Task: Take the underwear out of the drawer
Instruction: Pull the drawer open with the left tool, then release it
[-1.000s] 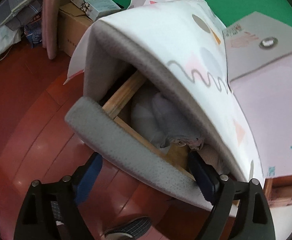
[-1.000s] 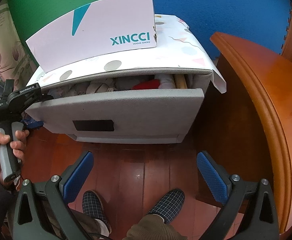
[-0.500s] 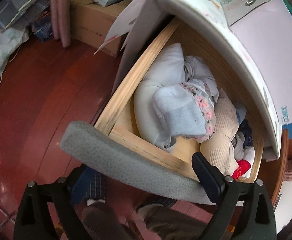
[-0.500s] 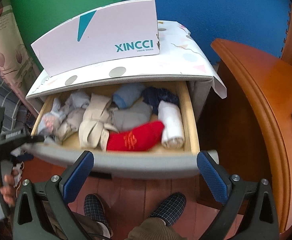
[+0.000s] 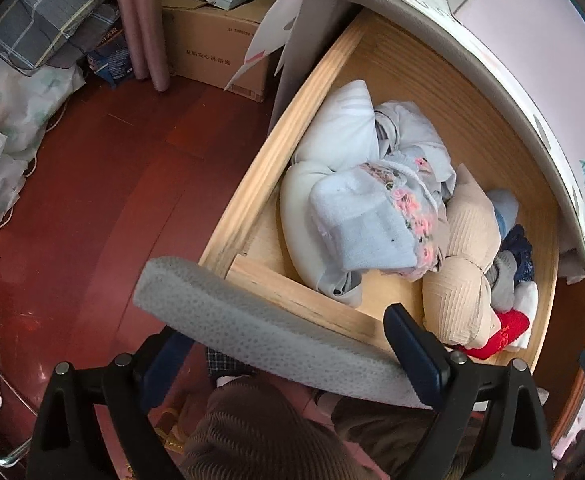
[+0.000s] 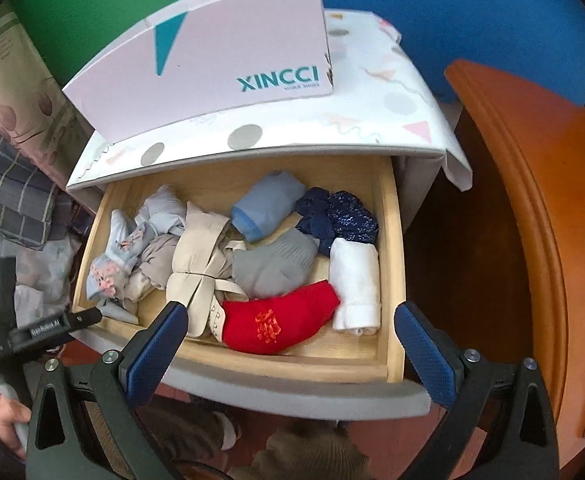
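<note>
1. Dark red wooden floor [image 5: 92,184] runs under everything, with a green and blue padded wall [image 6: 472,12] behind and an orange-brown wooden furniture edge [image 6: 532,208] at the right.
2. Against that wall stands a small cabinet [image 6: 372,120] covered in white patterned cloth; a pink XINCCI box [image 6: 220,60] lies on its top.
3. On the floor to the cabinet's left sit a brown cardboard box [image 5: 216,48] with a smaller teal box on it, folded plaid fabric and loose white bags.
4. The cabinet's wooden drawer [image 6: 392,240] is pulled out toward the viewer, its grey padded front [image 5: 260,324] nearest.
5. The drawer holds the underwear and other small garments, packed side by side:
   - at the left, a crumpled pale blue bundle with pink floral trim [image 6: 120,256];
   - beside it, a folded beige ribbed piece [image 6: 200,256];
   - in the middle, a grey folded piece [image 6: 276,264], with a light blue roll [image 6: 264,204] behind it;
   - at the far right, a navy patterned piece [image 6: 336,216];
   - near right, a white roll [image 6: 354,284];
   - at the near edge, a red roll with an embroidered mark [image 6: 280,320].
6. The left claw [image 5: 292,344] stands wide, its fingers straddling the drawer's padded front at the left end without pressing it.
7. The right claw [image 6: 288,344] is also wide and holds nothing, hovering over the drawer's near edge, above the red roll.
</note>
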### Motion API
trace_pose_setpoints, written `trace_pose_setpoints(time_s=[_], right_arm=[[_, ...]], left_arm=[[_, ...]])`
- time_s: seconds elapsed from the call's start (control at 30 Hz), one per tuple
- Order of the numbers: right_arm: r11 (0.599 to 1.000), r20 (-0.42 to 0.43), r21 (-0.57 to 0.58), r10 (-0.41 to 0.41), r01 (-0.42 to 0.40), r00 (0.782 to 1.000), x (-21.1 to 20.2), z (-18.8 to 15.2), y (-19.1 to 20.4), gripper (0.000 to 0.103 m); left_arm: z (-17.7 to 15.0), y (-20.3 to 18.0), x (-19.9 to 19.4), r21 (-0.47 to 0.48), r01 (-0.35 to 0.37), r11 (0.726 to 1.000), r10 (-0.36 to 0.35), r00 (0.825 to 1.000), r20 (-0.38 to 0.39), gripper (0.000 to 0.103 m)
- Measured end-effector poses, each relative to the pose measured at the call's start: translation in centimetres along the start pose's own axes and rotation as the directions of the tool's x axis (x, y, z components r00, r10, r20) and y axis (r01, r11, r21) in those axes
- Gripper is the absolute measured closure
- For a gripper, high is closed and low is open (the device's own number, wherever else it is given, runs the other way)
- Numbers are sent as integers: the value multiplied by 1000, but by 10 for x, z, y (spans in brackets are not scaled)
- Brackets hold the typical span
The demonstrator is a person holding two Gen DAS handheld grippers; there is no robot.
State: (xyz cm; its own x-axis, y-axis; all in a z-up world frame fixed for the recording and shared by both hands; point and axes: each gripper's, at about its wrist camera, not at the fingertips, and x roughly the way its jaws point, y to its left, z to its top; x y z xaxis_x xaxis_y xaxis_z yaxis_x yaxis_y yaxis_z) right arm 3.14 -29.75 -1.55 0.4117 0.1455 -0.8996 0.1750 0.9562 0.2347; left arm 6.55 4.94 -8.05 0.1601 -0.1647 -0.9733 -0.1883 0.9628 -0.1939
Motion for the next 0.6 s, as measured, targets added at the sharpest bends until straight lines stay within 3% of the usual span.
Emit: trace_pose_setpoints(time_s=[0.13,0.2,0.4,0.5,0.6], right_arm=[[1000,-73,9,-4,5,997,15,8,-9,11],[1000,-99,11,-2,3,995,21,12,-12,26],[999,-163,5,-53,54,985,44,25,-20,51],[996,-194,-7,-89,90,977,61,33,-20,60],[990,-207,-25,-140,138,968,77,41,-20,61]], left_arm=[[0,-1,-1,9,-13,1000,12,1000,8,6],[2,0,-1,4,-4,1000,4,1000,6,6],[-4,1,-11,11,-21,1000,21,999,47,8],[-7,-4,-22,51,-56,997,51,995,82,8],[-12,-8,-35,103,-90,991,77,990,120,8]])
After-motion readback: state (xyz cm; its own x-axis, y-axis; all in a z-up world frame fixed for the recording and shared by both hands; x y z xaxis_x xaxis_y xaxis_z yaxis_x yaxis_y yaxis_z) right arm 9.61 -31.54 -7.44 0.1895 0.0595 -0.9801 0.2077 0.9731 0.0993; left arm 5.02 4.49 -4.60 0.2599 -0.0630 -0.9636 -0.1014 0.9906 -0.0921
